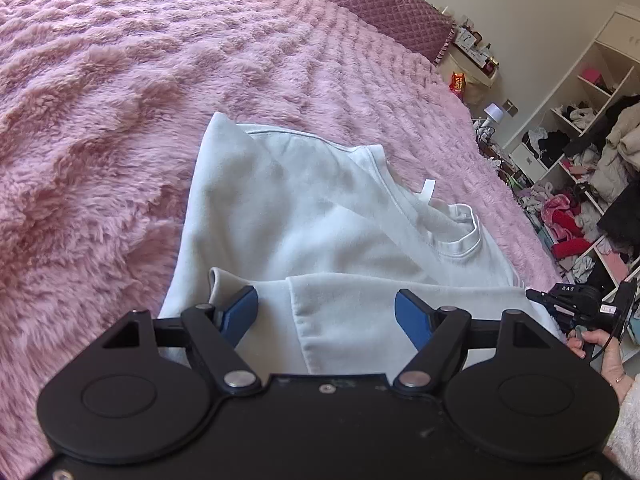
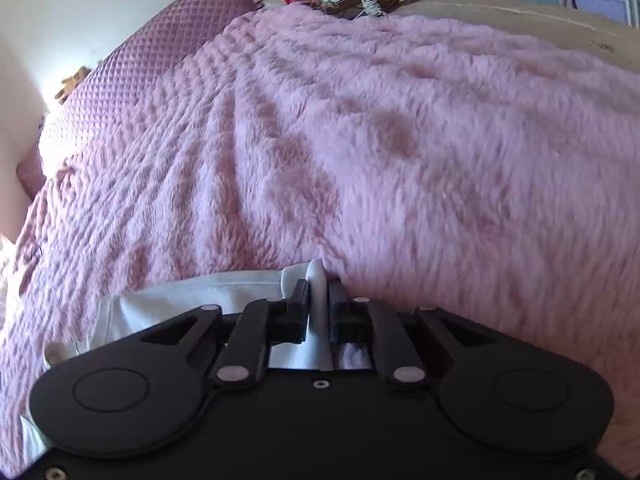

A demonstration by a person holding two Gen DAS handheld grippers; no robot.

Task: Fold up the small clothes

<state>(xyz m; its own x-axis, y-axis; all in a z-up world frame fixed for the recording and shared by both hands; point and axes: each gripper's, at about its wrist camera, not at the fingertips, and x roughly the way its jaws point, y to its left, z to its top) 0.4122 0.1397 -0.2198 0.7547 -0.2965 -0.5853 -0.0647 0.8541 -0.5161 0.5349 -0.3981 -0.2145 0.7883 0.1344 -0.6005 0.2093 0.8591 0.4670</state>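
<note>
The white sweatshirt [image 1: 304, 216] lies on the pink blanket [image 1: 100, 120], long axis toward twelve o'clock from the left gripper [image 1: 326, 312] — jaws spread — while the right gripper [image 2: 319, 300], nearer, pinches its edge.

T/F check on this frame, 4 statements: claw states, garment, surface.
1. The left claw is open above the white garment. True.
2. The right claw is open and holds nothing. False: it is shut on a fold of the white garment.
3. The garment lies on a fluffy pink blanket. True.
4. The garment is spread fully flat. False: parts are folded over, with the collar showing.
</note>
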